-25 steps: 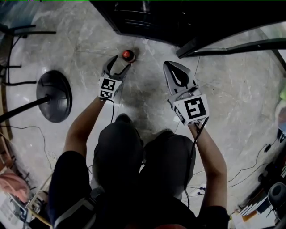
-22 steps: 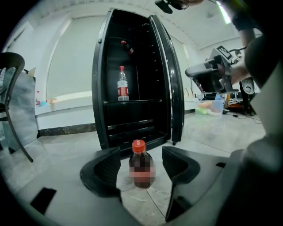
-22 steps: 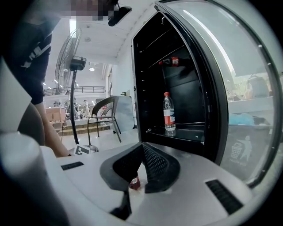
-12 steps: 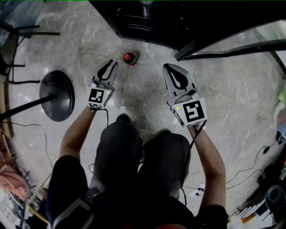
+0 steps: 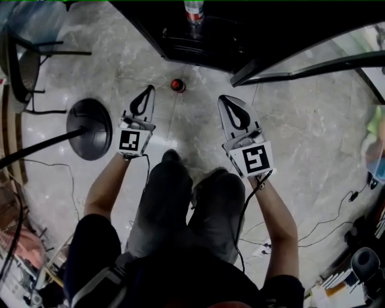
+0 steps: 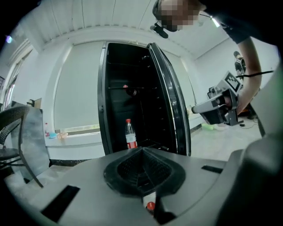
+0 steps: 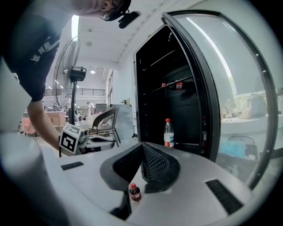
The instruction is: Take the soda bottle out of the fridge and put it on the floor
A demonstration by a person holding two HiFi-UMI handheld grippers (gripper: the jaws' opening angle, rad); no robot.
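A small dark soda bottle (image 5: 176, 85) with a red cap stands upright on the marble floor before the open fridge (image 5: 252, 30). It shows through the jaw gaps of both gripper views as the small bottle (image 6: 151, 205) (image 7: 135, 192). My left gripper (image 5: 148, 90) is shut and empty, a short way left of and behind that bottle. My right gripper (image 5: 223, 98) hovers shut and empty to its right. A taller clear bottle (image 5: 193, 11) with a red cap and label stands inside the fridge, the same clear bottle (image 6: 130, 136) (image 7: 168, 133) lying ahead of both grippers.
The fridge's glass door (image 5: 313, 63) swings open to the right. A round black fan base (image 5: 90, 129) sits on the floor at left, with a chair (image 5: 24, 66) beyond it. Cables trail across the floor at right and left. The person's knees are below the grippers.
The left gripper has let go of the small bottle, drawn back to the left and closed its jaws. The bottle stays standing on the floor. The right gripper barely moved.
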